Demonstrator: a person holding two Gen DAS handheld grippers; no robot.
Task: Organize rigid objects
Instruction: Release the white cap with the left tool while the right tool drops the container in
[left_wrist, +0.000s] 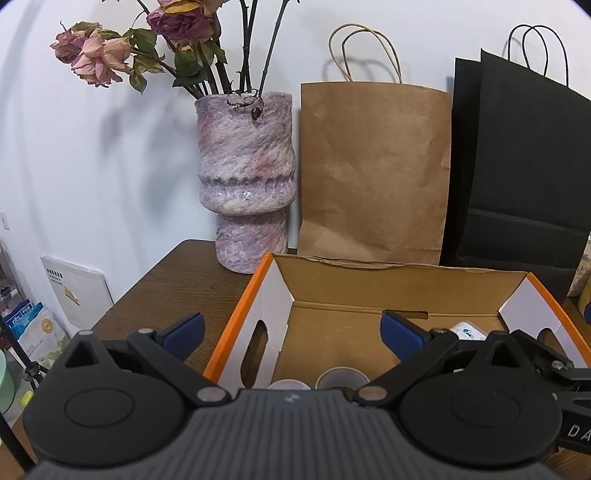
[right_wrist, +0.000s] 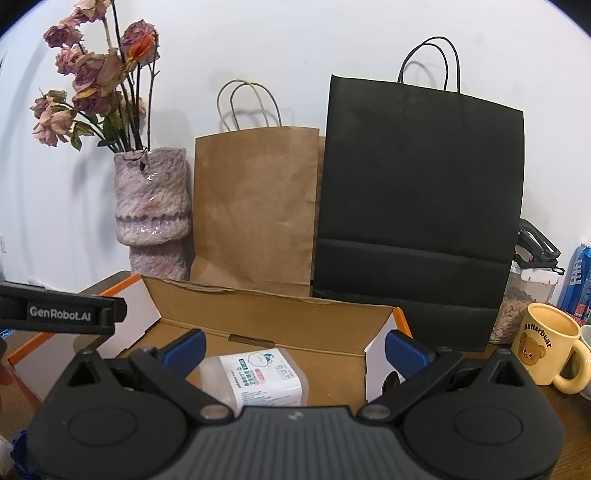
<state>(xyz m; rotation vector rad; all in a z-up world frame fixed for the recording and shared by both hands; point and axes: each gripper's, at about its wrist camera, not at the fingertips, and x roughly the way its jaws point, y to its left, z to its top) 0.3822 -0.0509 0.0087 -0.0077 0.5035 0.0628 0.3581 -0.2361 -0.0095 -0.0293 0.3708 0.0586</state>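
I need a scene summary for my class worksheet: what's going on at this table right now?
A person holds two tongs over an open cardboard box on a wooden table. The left tongs and the right tongs both stand open, gripping nothing. Inside the box lie a white labelled packet and two small cups.

We hold our left gripper (left_wrist: 291, 330) with jaws spread wide and empty; our right gripper (right_wrist: 293, 349), tilted slightly downward, is equally wide.
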